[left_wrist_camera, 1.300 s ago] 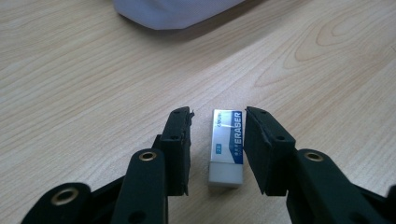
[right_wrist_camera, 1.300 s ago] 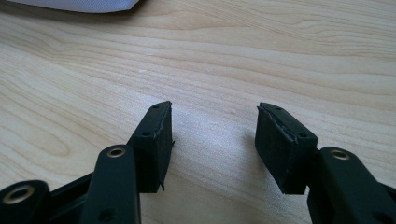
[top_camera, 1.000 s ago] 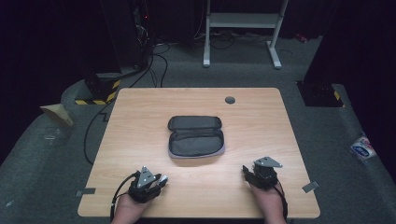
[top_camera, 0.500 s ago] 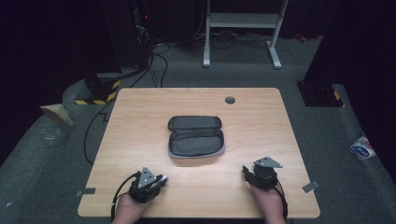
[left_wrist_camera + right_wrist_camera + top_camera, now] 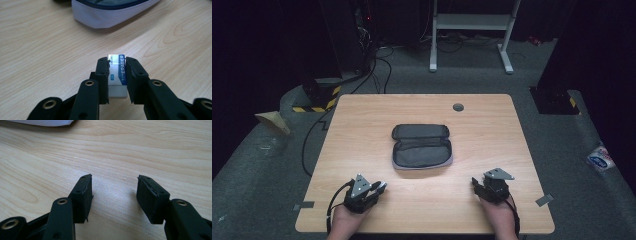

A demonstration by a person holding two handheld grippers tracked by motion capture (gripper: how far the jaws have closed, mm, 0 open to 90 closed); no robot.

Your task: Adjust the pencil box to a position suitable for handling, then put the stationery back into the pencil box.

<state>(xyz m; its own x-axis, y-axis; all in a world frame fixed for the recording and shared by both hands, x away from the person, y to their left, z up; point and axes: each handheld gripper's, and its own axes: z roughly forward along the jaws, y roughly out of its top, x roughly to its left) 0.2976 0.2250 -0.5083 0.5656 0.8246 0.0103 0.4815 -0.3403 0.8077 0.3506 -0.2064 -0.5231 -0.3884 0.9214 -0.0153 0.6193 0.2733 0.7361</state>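
A white eraser point(image 5: 117, 75) with a blue label is clamped between the jaws of my left gripper point(image 5: 117, 61), just above the wooden table point(image 5: 362, 115). In the high view the left gripper point(image 5: 381, 187) sits near the table's front left and points toward an open dark pencil pouch point(image 5: 422, 150) at the middle. The pouch's pale edge point(image 5: 110, 12) lies a short way ahead of the eraser. My right gripper point(image 5: 113, 180) stands open over bare wood with nothing between its fingers. It rests at the front right point(image 5: 475, 183), and a corner of the pouch point(image 5: 42, 122) lies beyond it.
A small round grommet point(image 5: 458, 107) is set into the table near its far edge. Cables point(image 5: 319, 135) trail on the dark floor at the left. A white frame stand point(image 5: 472, 30) is behind the table, and a packet point(image 5: 601, 160) lies on the floor at the right.
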